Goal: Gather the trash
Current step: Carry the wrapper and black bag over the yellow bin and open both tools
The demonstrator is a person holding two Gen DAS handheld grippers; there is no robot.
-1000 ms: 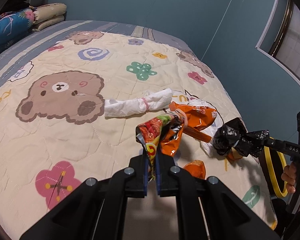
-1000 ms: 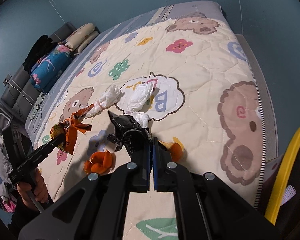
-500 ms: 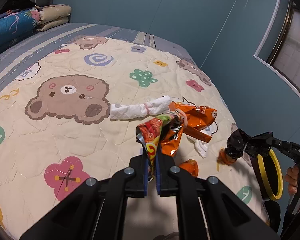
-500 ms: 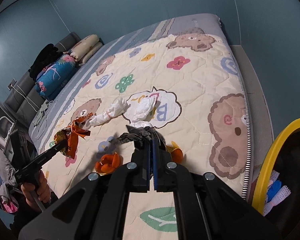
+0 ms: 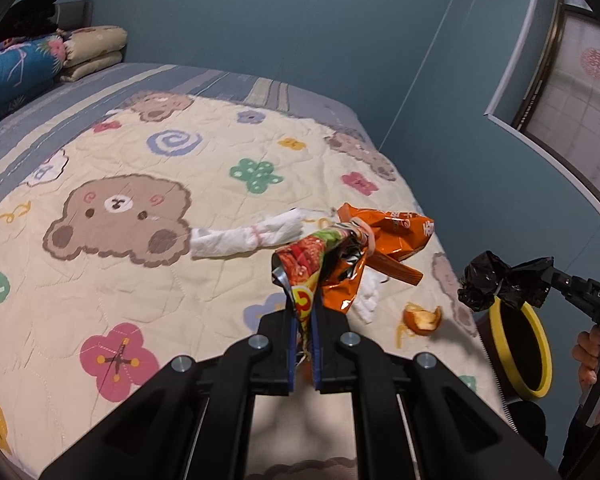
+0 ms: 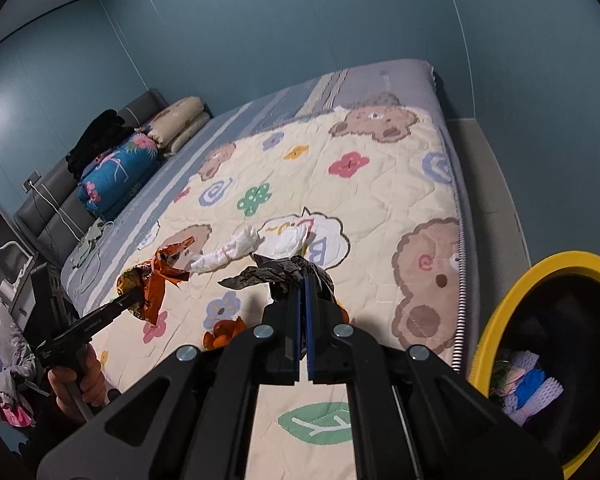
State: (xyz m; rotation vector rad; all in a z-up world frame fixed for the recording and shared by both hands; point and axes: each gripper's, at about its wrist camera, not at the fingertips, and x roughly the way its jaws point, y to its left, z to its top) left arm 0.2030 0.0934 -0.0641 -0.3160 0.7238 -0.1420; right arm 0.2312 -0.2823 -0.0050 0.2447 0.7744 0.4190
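Bear-print quilt (image 5: 148, 280) on bed, teal walls. Yellow-rimmed bin (image 6: 500, 320) cut off at frame edge, contents unclear. Left gripper (image 5: 303, 320) raised over the quilt, clamped on snack wrapper (image 5: 340, 256); right gripper (image 6: 302, 292) clamped on black bag (image 6: 276, 274) near bin.

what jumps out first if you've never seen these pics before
The left tongs are clamped on a crumpled orange snack wrapper held above the bear-print quilt. The right tongs grip a black plastic bag near the yellow-rimmed bin beside the bed. White tissue and orange peel lie on the quilt.
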